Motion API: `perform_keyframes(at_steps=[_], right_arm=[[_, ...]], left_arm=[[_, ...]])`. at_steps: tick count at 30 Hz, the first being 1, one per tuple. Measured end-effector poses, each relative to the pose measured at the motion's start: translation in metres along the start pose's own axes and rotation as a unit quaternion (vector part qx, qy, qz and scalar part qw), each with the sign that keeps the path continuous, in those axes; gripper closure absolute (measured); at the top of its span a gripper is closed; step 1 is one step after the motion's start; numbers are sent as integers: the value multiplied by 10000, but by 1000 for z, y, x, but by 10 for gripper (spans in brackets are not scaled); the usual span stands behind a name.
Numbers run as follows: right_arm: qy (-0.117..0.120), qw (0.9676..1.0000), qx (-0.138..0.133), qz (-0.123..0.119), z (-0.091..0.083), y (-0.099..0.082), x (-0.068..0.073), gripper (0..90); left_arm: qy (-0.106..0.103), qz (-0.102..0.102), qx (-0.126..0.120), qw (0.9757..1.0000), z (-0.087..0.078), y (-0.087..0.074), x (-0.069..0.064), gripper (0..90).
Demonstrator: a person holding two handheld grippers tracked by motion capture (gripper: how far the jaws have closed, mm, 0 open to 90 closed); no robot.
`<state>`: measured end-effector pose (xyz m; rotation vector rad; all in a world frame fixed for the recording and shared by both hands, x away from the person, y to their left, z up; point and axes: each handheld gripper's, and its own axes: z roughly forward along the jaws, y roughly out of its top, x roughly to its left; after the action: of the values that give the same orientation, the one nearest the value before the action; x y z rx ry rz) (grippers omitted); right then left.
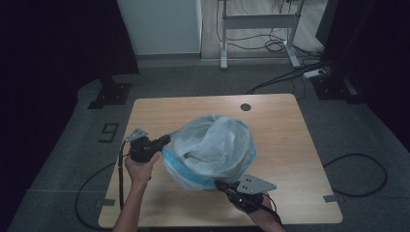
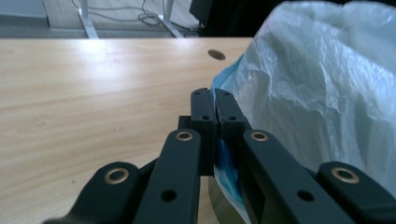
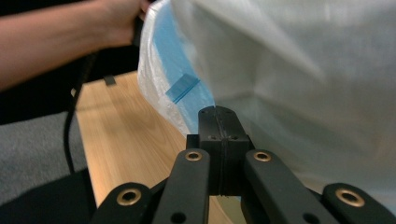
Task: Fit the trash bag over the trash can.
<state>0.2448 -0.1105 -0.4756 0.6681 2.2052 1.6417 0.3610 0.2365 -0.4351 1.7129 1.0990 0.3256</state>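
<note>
High view: a translucent plastic bag (image 1: 212, 147) with a blue rim sits mid-surface, nearer the front edge. The left tool (image 1: 167, 140) meets its left side, the right tool (image 1: 220, 184) its front rim, so the bag lies between them.

Left gripper view: jaws closed on the blue rim (image 2: 227, 161), the bag bulging to their right.

Right gripper view: jaws fully closed at the bag's (image 3: 289, 70) lower edge; whether plastic is caught, I cannot tell.
</note>
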Motion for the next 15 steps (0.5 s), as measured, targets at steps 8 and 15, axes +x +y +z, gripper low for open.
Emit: perform_keyframes(at_steps=[8, 15], right_arm=[[-101, 9992, 253, 288, 6, -26, -18, 889], [-336, 9984, -337, 294, -35, -16, -28, 678]], left_arm=[[-76, 60, 244, 9997, 10, -6, -4, 879], [-51, 59, 239, 9997, 11, -6, -4, 875]])
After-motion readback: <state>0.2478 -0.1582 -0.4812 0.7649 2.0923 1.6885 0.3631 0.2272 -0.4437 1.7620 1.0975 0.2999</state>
